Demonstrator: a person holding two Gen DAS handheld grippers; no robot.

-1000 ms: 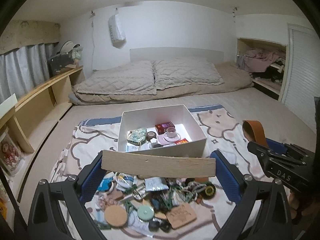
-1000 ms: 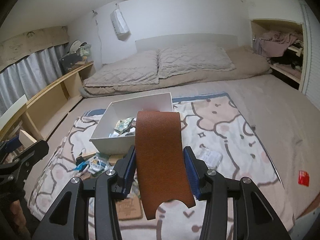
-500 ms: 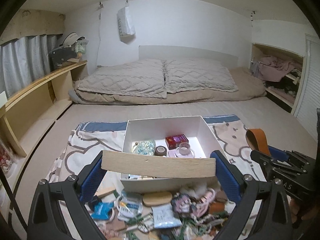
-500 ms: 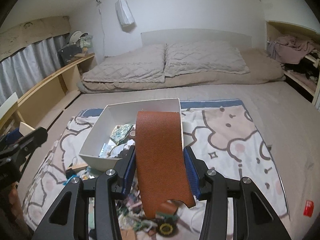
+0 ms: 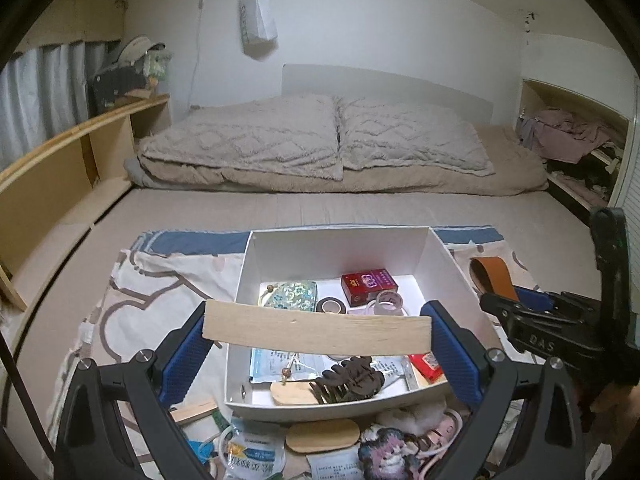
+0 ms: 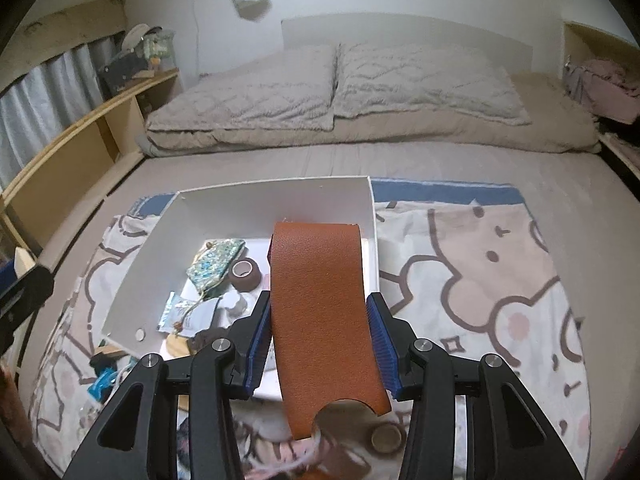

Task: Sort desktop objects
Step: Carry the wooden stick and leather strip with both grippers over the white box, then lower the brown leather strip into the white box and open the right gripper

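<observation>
My left gripper [image 5: 318, 330] is shut on a pale wooden slat [image 5: 316, 331], held flat across and just above the near half of the white open box [image 5: 452, 264]. My right gripper [image 6: 318, 332] is shut on a brown leather sleeve [image 6: 320, 312], held over the box's right near corner [image 6: 370, 208]; it also shows in the left wrist view [image 5: 494, 280]. The box holds a red pack [image 5: 370, 285], a patterned pouch [image 5: 292, 296], tape rolls [image 5: 331, 305], a dark hair claw [image 5: 348, 378] and sachets.
The box sits on a cartoon-print cloth [image 6: 480, 272] on a bed. Loose items lie in front of the box: a wooden oval [image 5: 322, 436], a plush toy [image 5: 384, 456], packets [image 5: 248, 454]. Pillows [image 5: 312, 136] lie at the back, wooden shelves [image 5: 60, 160] on the left.
Both grippers have moved forward with their loads, from over the loose pile to over the white box. The box now sits closer and lower in both views.
</observation>
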